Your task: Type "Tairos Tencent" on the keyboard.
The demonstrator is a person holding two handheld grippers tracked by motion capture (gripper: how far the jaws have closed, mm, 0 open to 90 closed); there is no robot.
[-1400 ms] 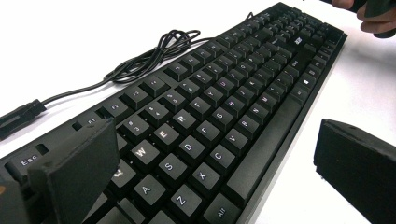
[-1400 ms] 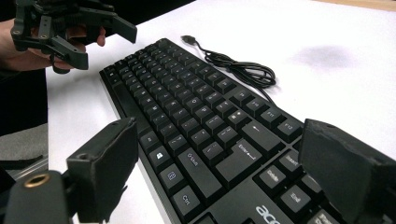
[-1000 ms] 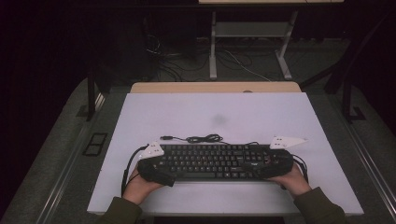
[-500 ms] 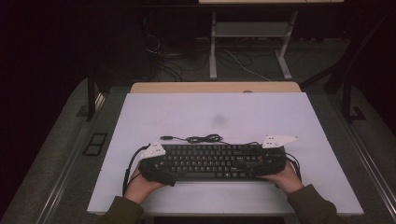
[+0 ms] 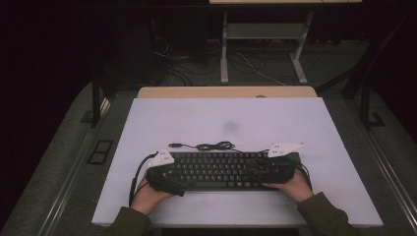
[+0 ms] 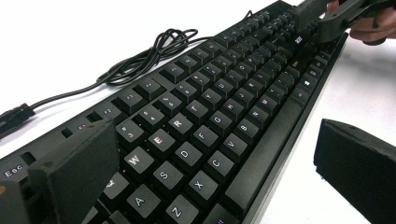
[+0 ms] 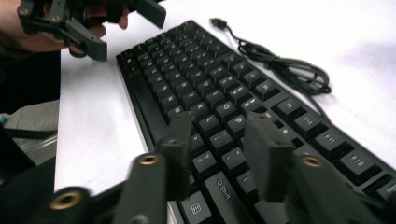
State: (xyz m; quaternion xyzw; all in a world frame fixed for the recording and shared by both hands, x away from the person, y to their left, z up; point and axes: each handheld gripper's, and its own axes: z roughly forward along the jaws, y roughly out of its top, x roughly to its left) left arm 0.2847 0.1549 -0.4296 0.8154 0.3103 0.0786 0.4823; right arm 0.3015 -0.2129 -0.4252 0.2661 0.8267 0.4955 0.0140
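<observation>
A black keyboard (image 5: 221, 169) lies along the near part of the white table (image 5: 226, 113), its black cable (image 5: 211, 146) coiled just behind it. My left gripper (image 5: 169, 172) is at its left end. In the left gripper view this gripper (image 6: 215, 163) stands open: one jaw is over the top-left keys and the other is on the table in front of the keyboard (image 6: 224, 102). My right gripper (image 5: 269, 169) hovers over the right end. In the right gripper view its jaws (image 7: 219, 135) have just been closing above the Shift area of the keyboard (image 7: 196, 70). A gap stays between them, with only keys below.
The cable's plug (image 7: 217, 22) lies loose on the table behind the keyboard. A wooden tabletop (image 5: 226, 92) adjoins the far edge, with a desk frame (image 5: 260, 44) and floor cables beyond. Each gripper view shows the other gripper far off: the right gripper (image 6: 336, 18) and the left gripper (image 7: 88, 28).
My right gripper has shifted a little leftward onto the keyboard's right end. The left hand and the keyboard have stayed put.
</observation>
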